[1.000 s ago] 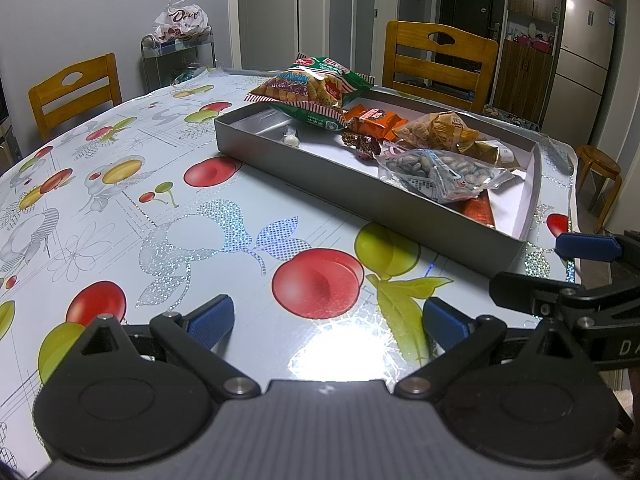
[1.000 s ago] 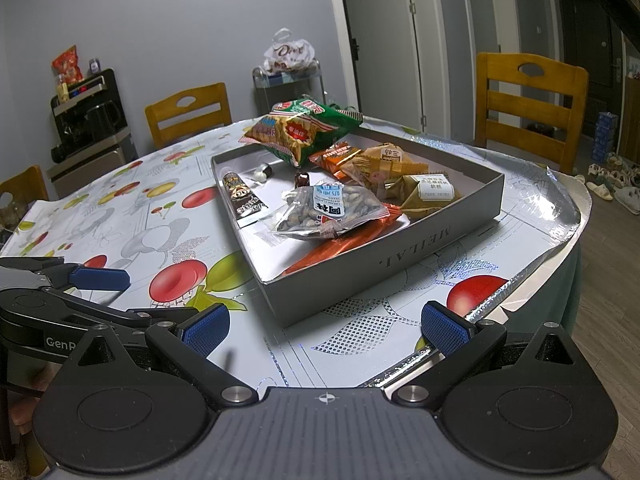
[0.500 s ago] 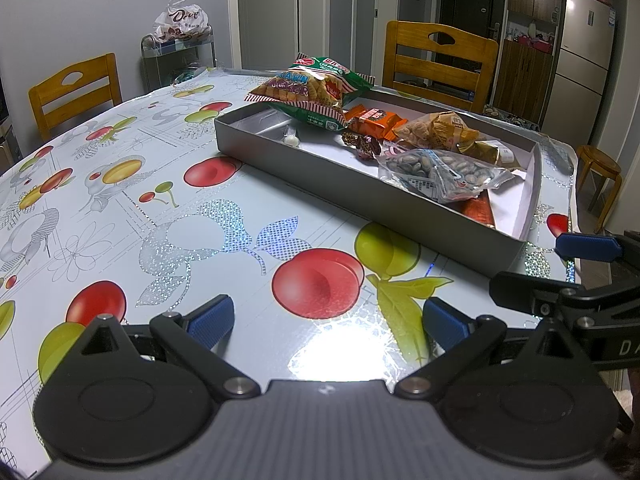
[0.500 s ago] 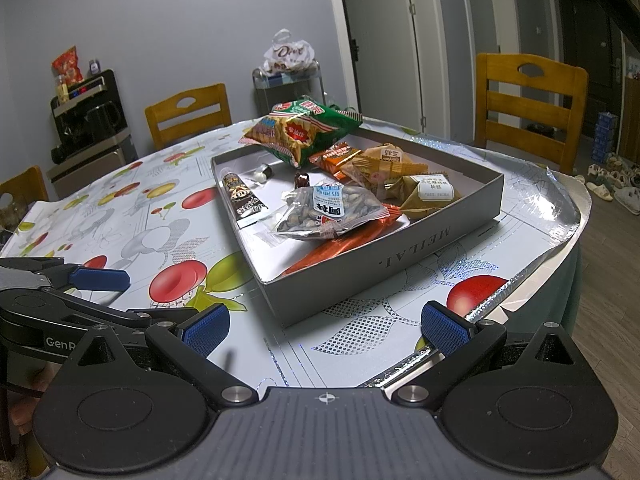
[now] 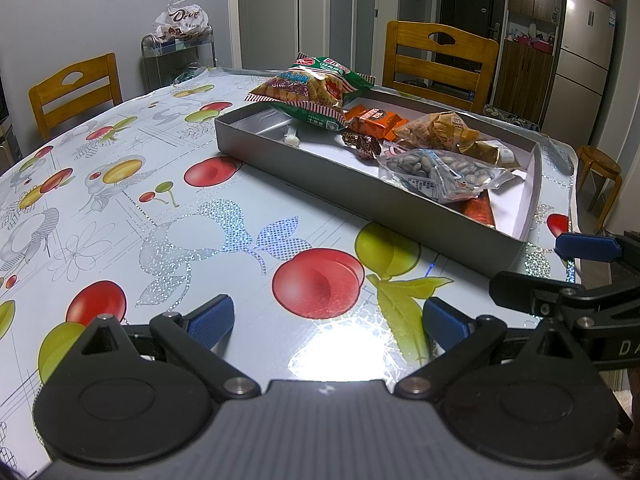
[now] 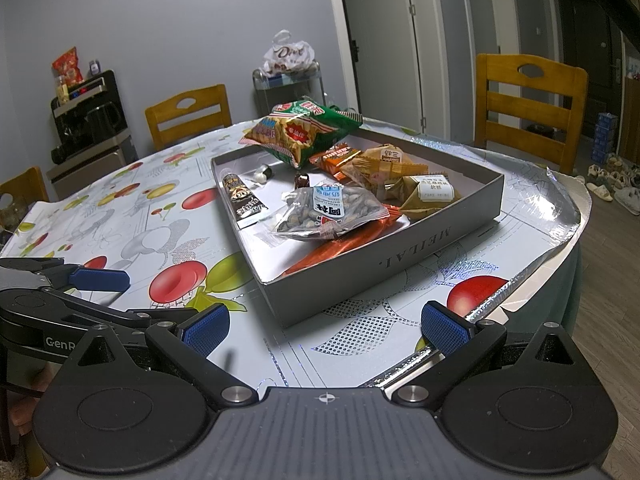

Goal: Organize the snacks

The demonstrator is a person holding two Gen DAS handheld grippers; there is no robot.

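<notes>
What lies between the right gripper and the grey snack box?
Only bare fruit-print tablecloth separates the right gripper from the grey snack box's near corner, as the right wrist view shows.

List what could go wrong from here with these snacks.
1. The cracker bag leans over the far rim of the box; a nudge could tip it onto the table.
2. The seed bag lies on top of the orange packet; pulling either may drag the other.
3. The box sits near the table edge, so a push from the open left gripper might slide it off.
</notes>
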